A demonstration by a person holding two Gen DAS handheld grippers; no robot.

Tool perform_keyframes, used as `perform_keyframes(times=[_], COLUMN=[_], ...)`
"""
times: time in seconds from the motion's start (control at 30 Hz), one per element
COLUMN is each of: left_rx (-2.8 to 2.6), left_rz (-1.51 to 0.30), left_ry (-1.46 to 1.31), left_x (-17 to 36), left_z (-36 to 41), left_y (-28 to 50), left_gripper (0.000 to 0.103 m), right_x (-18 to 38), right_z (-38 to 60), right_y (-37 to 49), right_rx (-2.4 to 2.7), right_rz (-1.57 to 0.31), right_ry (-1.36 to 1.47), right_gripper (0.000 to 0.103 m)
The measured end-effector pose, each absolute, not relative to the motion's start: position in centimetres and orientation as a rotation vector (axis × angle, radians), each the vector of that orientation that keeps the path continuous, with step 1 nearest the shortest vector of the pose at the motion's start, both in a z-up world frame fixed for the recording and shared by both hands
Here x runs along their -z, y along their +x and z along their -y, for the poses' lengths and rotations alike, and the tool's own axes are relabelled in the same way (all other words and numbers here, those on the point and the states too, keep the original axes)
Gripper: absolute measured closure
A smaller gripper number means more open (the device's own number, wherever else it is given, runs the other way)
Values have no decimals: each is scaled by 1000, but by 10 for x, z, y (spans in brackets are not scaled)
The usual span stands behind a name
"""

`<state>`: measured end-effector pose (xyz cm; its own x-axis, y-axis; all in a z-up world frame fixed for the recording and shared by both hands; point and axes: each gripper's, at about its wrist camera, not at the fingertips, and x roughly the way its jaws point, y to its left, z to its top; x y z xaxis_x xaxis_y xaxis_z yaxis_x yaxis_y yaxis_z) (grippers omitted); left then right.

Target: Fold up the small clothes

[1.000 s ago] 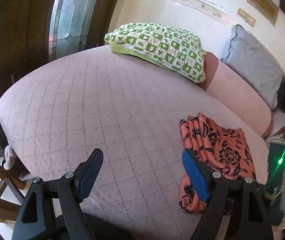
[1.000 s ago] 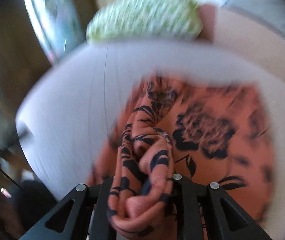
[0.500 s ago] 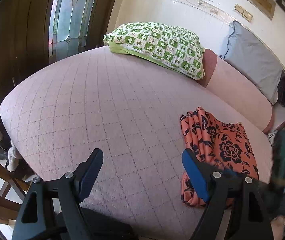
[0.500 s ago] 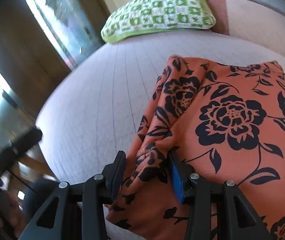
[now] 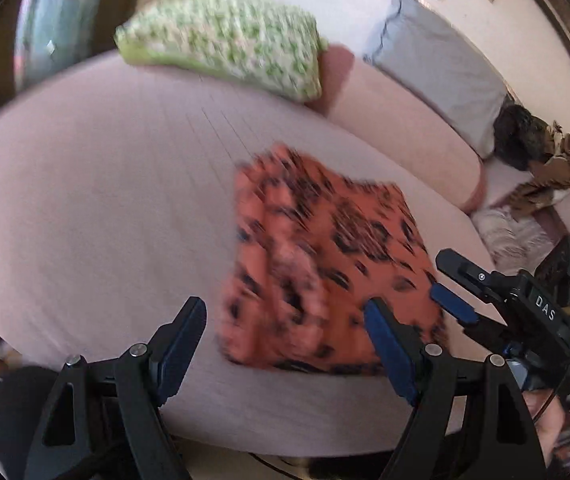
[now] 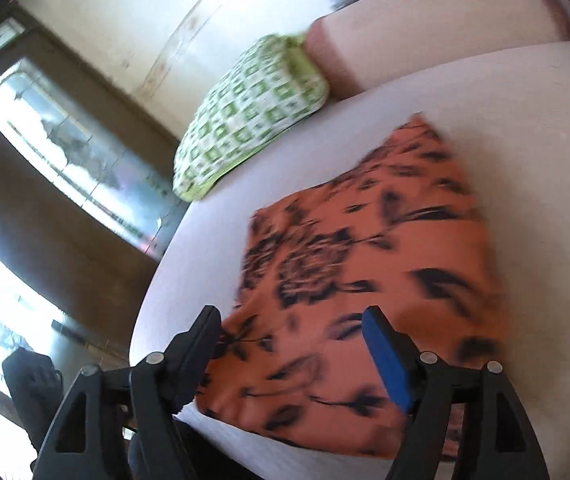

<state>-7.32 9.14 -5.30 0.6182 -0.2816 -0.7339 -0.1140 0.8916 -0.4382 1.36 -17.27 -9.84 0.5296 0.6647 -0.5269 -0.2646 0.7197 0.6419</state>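
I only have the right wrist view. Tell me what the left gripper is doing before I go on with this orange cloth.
Observer: The left gripper is open and empty, aimed at the near end of the orange cloth.
Operator: Report how my right gripper looks from that side.
Observer: The right gripper is at the cloth's right edge, jaws opening, nothing pinched between them.
Operator: Name what lies past the cloth on the right.
Observer: A heap of dark and striped clothes lies far right, beside a grey pillow.
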Motion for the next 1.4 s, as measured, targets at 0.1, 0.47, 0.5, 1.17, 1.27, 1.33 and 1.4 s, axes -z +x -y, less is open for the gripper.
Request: perform_keyframes(times=[0.1, 0.47, 0.5, 1.17, 1.27, 1.33, 1.4], left_rx=[131, 166, 154, -7, -7, -2, 8], left_rz=[-956, -1054, -1023, -975, -1017, -1019, -1013], left_ry=[-486, -628, -598, -387, -461, -441, -400], left_x=[62, 80, 70, 80, 97, 91, 81], left_z=[-75, -82, -82, -90, -100, -97, -92], left_y=[-62, -49, -52, -72, -66, -66, -67], left_gripper=[26, 90, 90, 90, 90, 90, 89], right_x=[106, 129, 129, 93, 117, 127, 122], right_z=[192, 197, 196, 177, 171, 168, 167], right_y=[6, 10, 12, 35, 54, 63, 64], right_rx=[-568, -591, -593, -603, -585, -578, -592], right_rz=[-852, -886, -890, -866, -939, -978, -980], right_ry=[542, 558, 555, 383, 389, 365, 364], right_gripper=[27, 27, 27, 23, 13, 13, 12])
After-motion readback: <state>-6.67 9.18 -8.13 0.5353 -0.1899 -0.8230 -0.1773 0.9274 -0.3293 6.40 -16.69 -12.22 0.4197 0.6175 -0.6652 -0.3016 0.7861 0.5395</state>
